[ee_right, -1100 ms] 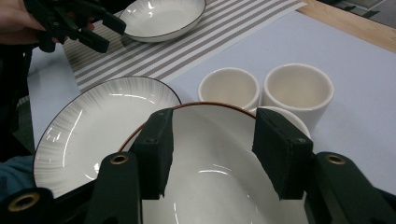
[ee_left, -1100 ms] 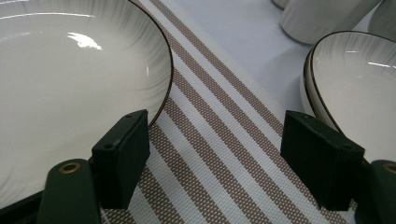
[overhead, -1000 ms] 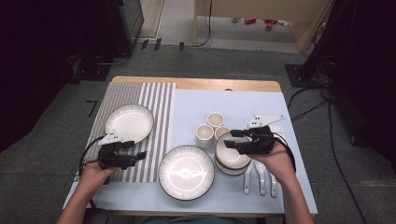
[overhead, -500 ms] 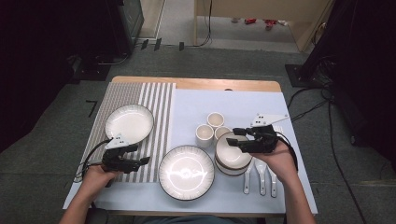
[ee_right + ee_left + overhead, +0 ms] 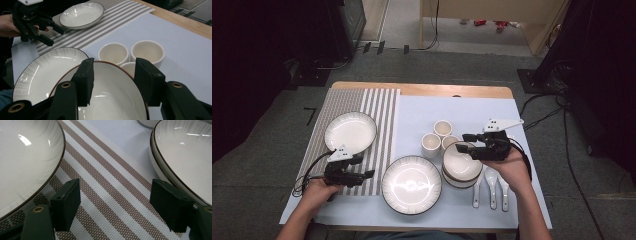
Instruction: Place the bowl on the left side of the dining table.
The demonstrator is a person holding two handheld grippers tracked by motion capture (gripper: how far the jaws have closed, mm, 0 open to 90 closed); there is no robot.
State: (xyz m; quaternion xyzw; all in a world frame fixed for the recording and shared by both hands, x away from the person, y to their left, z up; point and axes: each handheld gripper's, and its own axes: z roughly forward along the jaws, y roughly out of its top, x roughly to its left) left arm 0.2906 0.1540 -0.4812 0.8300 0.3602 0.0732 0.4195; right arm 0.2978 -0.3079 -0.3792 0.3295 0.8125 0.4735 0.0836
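Nothing is gripped yet: the right gripper [image 5: 466, 142] is spread over the brown-rimmed white ceramic bowl [image 5: 460, 164] — left gripper [image 5: 363, 175] likewise spread (over striped mat).

The plates [image 5: 411, 184] and bowl [image 5: 460, 164] are gleaming like glazed ceramic; the striped mat [image 5: 110, 185] is showing a coarse weave; the jaw pads are looking matt, perhaps rubber.
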